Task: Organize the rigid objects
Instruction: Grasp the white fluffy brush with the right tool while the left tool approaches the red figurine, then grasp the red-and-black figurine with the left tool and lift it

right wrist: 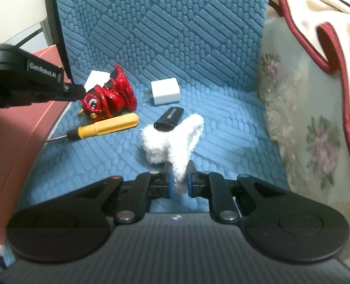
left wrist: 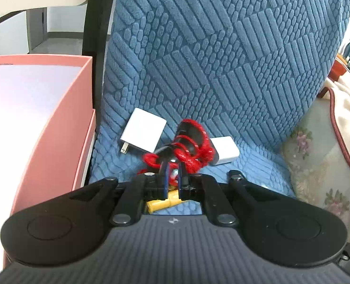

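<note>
left gripper [left wrist: 172, 184]: fingers clenched on red lion figurine [right wrist: 110, 95], blue seat cushion [right wrist: 222, 123] | right gripper [right wrist: 180, 177]: fingers clenched on white fluffy cloth [right wrist: 172, 139] | label: "GenRobot.AI" on left gripper

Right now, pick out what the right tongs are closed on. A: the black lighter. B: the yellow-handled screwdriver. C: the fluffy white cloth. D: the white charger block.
C: in the right wrist view the right tongs pinch the fluffy white cloth between their blue pads, while the screwdriver, lighter and charger block lie apart on the blue cover.
</note>
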A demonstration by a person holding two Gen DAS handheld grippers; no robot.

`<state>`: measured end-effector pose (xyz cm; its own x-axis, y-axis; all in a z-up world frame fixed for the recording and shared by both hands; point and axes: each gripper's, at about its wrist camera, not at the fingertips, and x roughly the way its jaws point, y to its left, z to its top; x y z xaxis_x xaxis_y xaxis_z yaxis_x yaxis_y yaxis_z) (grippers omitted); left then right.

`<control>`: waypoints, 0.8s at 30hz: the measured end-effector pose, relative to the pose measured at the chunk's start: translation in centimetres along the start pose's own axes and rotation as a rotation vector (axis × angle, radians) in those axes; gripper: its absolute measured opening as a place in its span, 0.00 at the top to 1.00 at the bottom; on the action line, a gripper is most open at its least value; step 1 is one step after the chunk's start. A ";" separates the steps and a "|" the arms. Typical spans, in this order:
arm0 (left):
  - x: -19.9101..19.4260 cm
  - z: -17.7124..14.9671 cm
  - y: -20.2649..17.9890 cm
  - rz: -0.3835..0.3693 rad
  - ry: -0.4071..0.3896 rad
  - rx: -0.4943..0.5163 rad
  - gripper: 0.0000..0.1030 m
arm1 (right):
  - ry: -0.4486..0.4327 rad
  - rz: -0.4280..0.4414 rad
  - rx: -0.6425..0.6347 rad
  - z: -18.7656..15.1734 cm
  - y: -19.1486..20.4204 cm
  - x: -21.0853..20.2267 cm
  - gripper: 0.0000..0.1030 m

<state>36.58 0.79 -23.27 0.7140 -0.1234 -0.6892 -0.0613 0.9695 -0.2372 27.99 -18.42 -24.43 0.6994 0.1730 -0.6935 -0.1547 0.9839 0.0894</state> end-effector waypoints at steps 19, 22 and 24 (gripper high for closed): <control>4.4 1.6 -2.2 0.080 0.028 0.207 0.19 | -0.007 0.033 0.029 1.2 0.7 3.2 0.34; 5.3 1.7 -2.6 0.115 0.041 0.256 0.17 | -0.001 0.026 0.055 1.6 0.8 4.3 0.35; 5.6 1.7 -2.9 0.128 0.044 0.296 0.17 | 0.012 0.011 0.058 1.7 0.8 4.7 0.48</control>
<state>41.97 -2.39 -25.30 0.6826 0.0004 -0.7308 0.0619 0.9964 0.0583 32.31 -16.76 -26.42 0.6891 0.1832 -0.7011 -0.1215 0.9830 0.1375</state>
